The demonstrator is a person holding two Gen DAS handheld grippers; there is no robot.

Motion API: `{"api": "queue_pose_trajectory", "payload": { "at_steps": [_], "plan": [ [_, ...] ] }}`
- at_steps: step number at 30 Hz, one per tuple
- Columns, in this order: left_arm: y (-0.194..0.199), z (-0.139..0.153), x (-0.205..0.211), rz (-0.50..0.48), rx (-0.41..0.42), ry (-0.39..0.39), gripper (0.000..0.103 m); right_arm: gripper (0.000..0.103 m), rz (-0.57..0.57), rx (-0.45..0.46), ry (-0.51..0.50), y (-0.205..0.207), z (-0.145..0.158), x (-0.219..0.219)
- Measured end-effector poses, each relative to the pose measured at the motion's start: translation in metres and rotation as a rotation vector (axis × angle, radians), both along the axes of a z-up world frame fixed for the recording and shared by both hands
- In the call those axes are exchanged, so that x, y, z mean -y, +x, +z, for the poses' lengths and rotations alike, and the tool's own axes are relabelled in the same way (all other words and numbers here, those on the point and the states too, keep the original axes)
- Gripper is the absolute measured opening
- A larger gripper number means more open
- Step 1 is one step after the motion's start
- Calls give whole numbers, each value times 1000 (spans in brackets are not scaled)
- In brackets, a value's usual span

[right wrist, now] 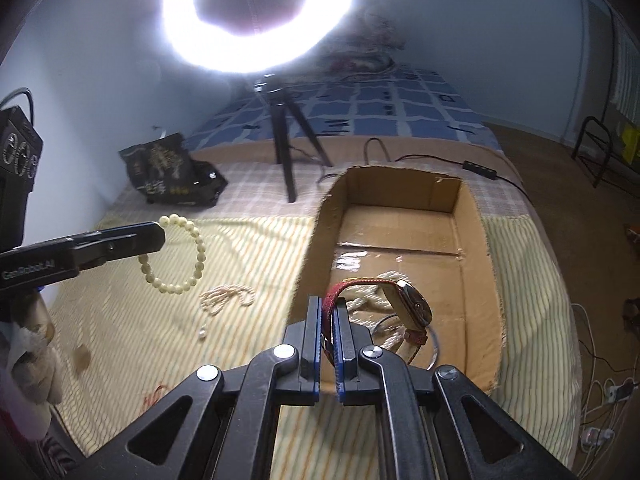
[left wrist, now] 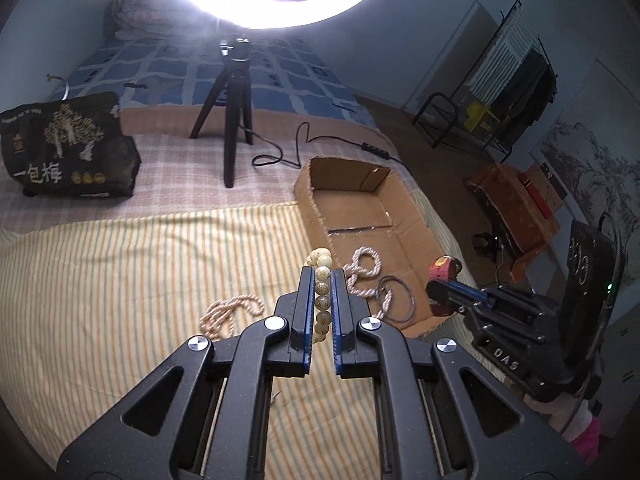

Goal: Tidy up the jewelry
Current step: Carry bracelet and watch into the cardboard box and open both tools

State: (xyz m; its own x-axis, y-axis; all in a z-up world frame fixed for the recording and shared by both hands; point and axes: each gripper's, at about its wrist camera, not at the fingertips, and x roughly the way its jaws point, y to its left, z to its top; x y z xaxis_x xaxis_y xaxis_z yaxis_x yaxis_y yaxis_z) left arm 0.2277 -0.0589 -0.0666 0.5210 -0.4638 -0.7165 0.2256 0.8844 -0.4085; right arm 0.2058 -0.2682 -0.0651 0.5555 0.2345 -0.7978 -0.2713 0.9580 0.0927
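Observation:
My left gripper [left wrist: 323, 276] is shut on a cream bead bracelet [left wrist: 322, 300], held above the striped cloth just left of the cardboard box [left wrist: 404, 216]; the bracelet also shows in the right wrist view [right wrist: 188, 256]. My right gripper [right wrist: 329, 304] is shut on the red strap of a wristwatch [right wrist: 412, 308], held over the near end of the box [right wrist: 476, 248]. A twisted rope cord [left wrist: 362, 268] and thin wire rings [left wrist: 394, 296] lie in the box. A pink bead necklace [right wrist: 228, 296] lies on the cloth.
A ring light on a black tripod [left wrist: 236, 92] stands behind the box, its cable [left wrist: 304, 148] running right. A black snack bag [left wrist: 68, 148] sits at the back left. A small pearl [right wrist: 203, 334] lies on the striped cloth [left wrist: 140, 280]. The bed edge drops to the floor on the right.

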Motion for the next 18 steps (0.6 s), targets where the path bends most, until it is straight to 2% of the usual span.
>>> {"api": "queue_pose_trajectory", "payload": {
  "at_steps": [5,18],
  "plan": [
    [17,-3,23,-12,6,-22,5,3,-33,-1,6,9,-8,14],
    [47,-21,69,-42,0,-11,5,3,-57,-27,6,21,-31,38]
  ]
}}
